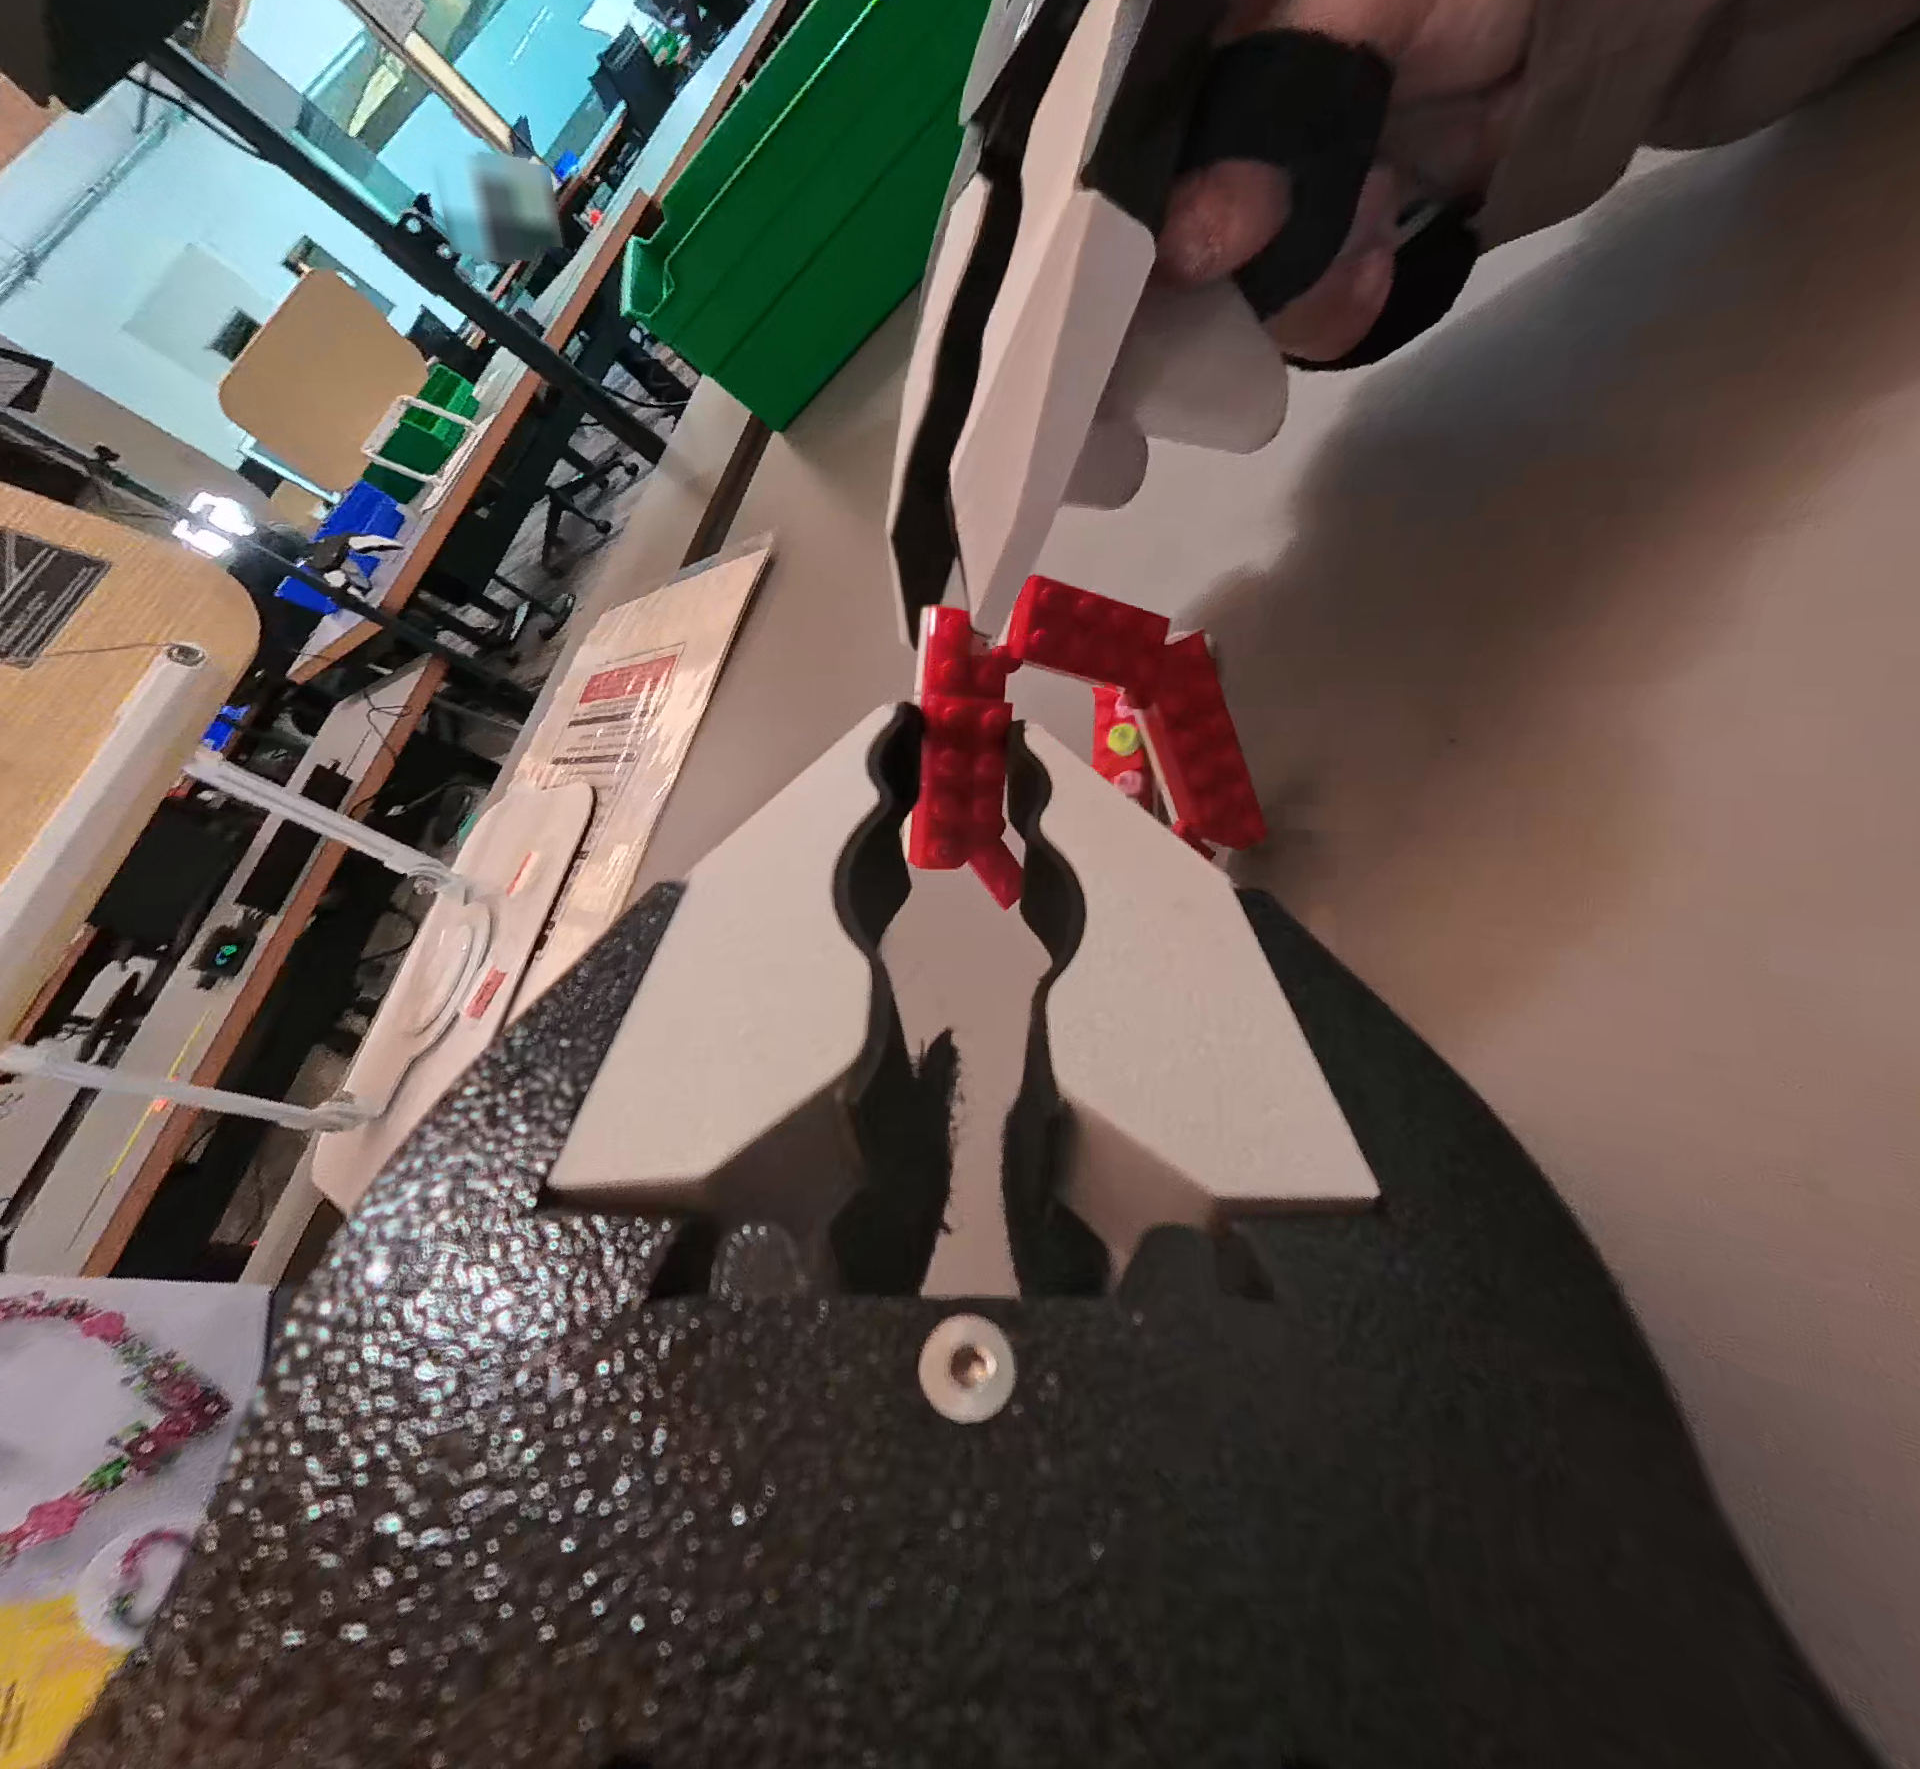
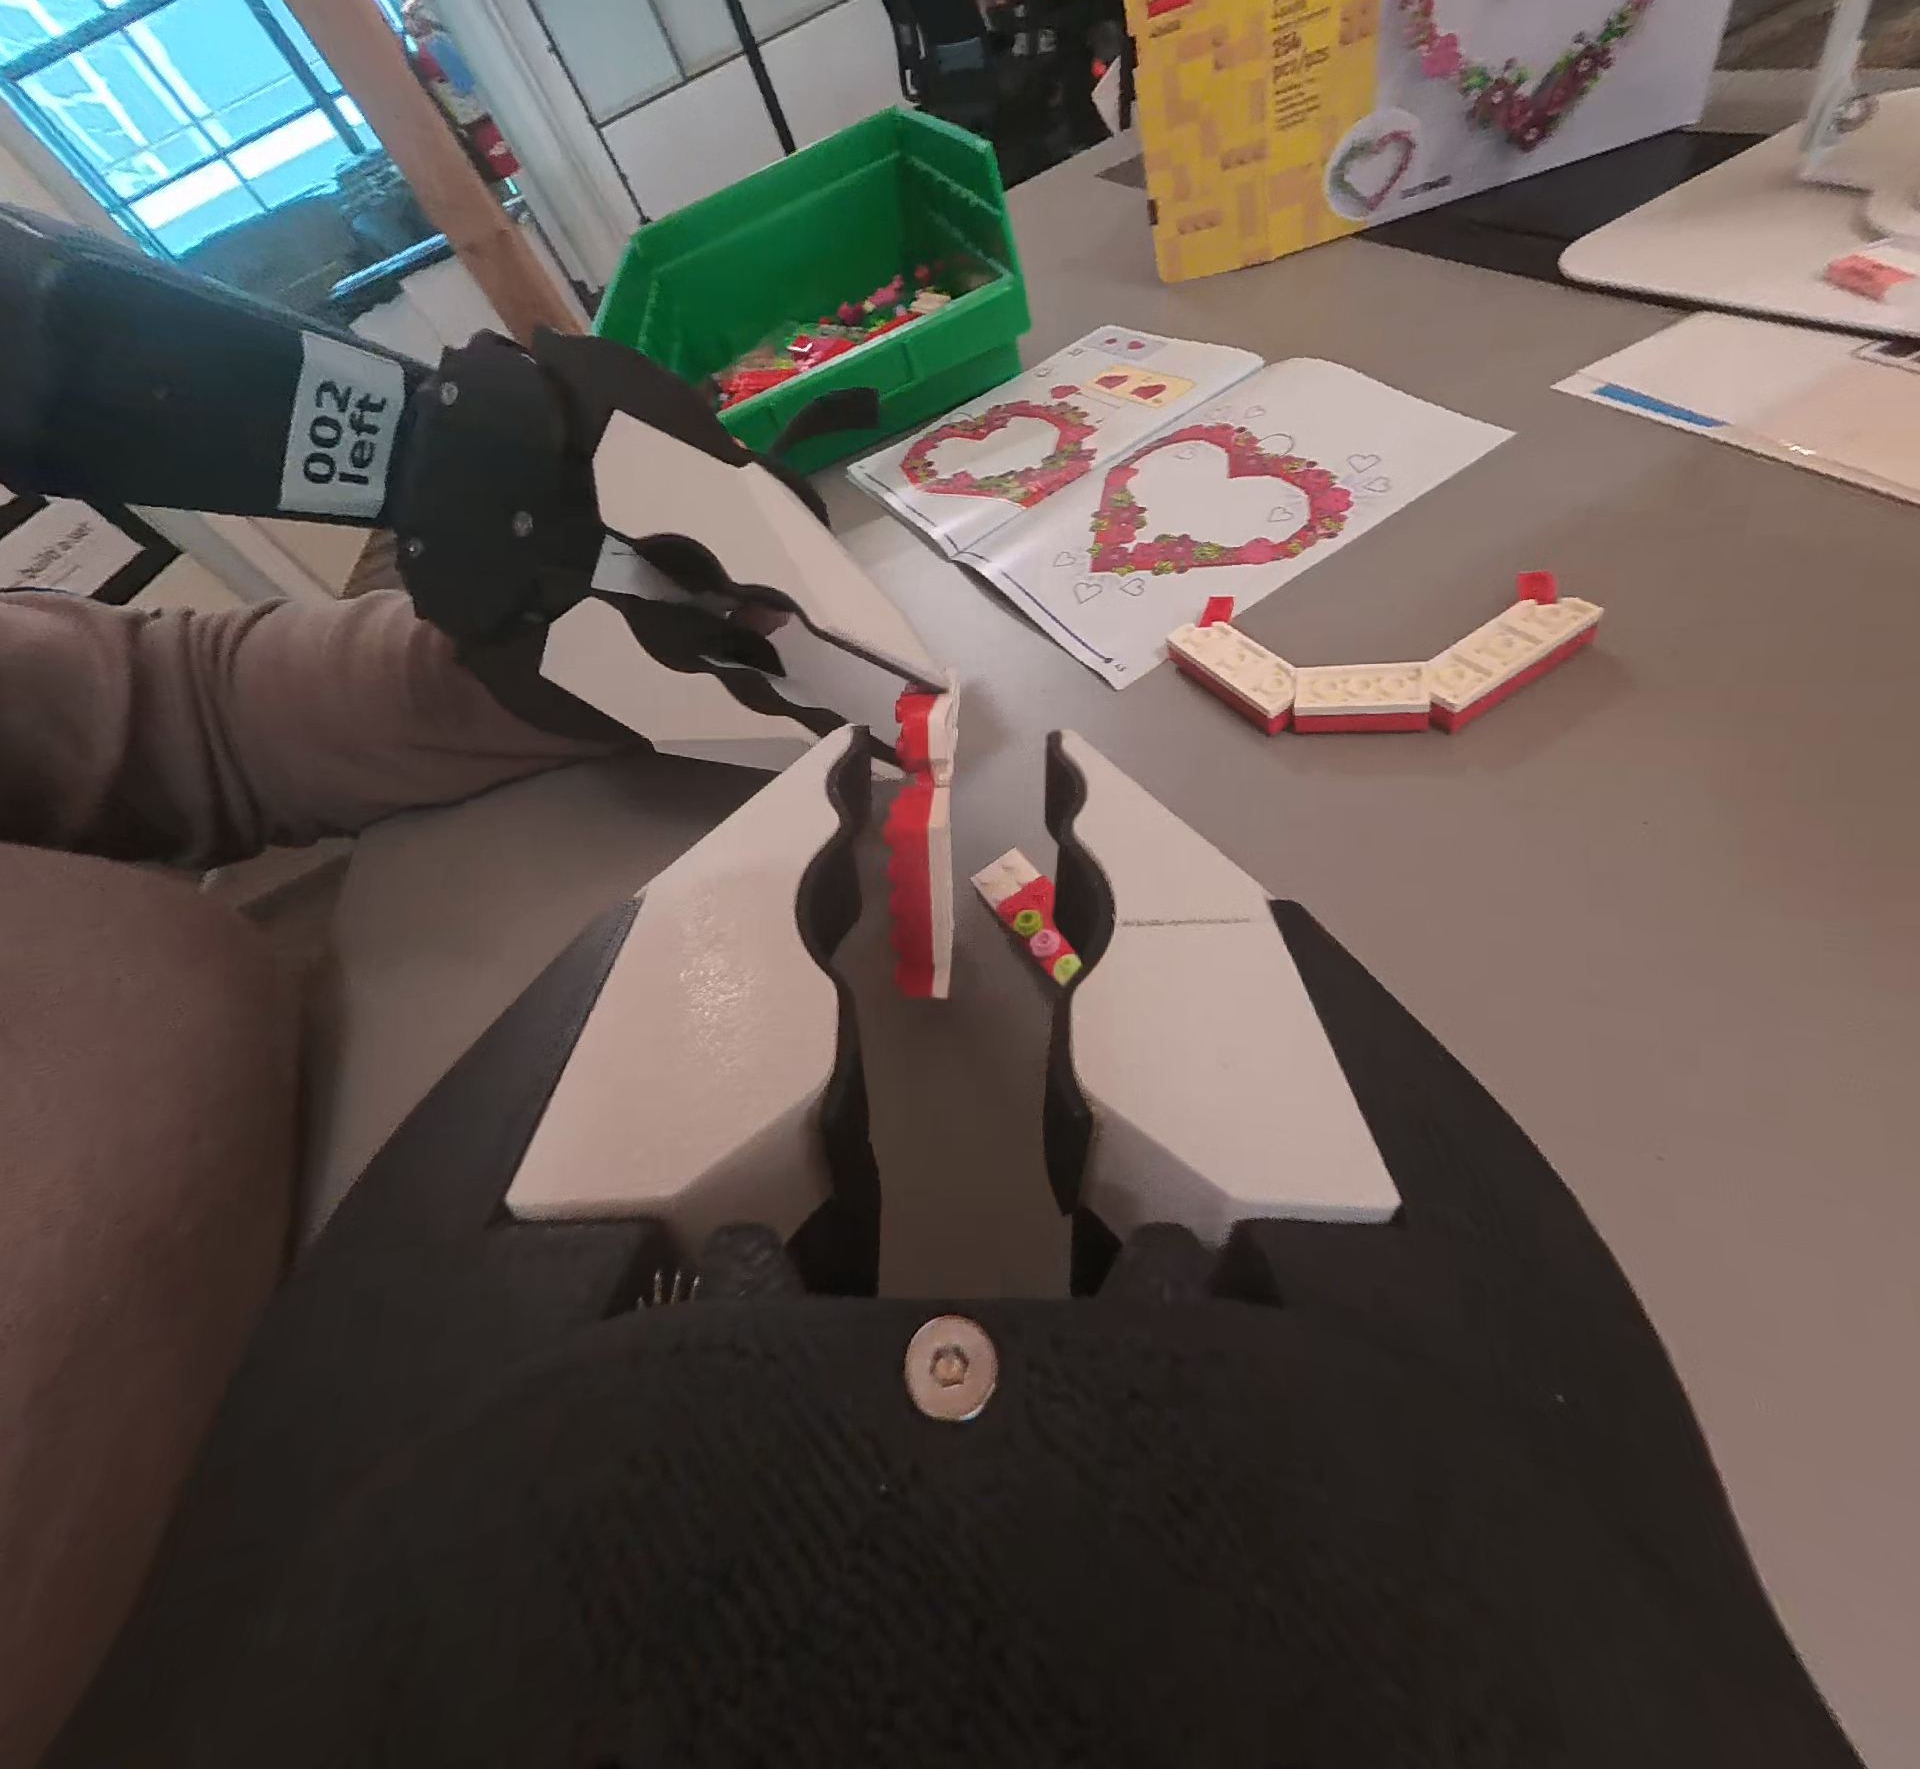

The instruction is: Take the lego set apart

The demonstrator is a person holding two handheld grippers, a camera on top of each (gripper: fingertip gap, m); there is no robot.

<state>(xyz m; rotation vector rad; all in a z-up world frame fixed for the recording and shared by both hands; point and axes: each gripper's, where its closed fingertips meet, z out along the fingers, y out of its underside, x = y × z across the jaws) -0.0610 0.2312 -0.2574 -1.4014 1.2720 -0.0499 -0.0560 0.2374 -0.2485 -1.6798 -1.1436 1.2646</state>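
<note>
Left claw (image 2: 925,696) pinches the far end of one red-and-white hinged lego strip (image 2: 923,872), its long axis running away from the right camera. Right claw (image 2: 951,753) gapes wide around it. Two more pieces lie on the grey table (image 2: 1558,940): one long white-topped segment chain (image 2: 1382,675), one small flowered bit (image 2: 1029,914).

A grey surface (image 2: 1558,940) carries a green bin (image 2: 831,285) of loose pieces, an open instruction booklet (image 2: 1174,493), an upright yellow-and-white box (image 2: 1403,46), a red-and-white brick chain (image 2: 1382,670) and a small studded piece (image 2: 1029,914).
</note>
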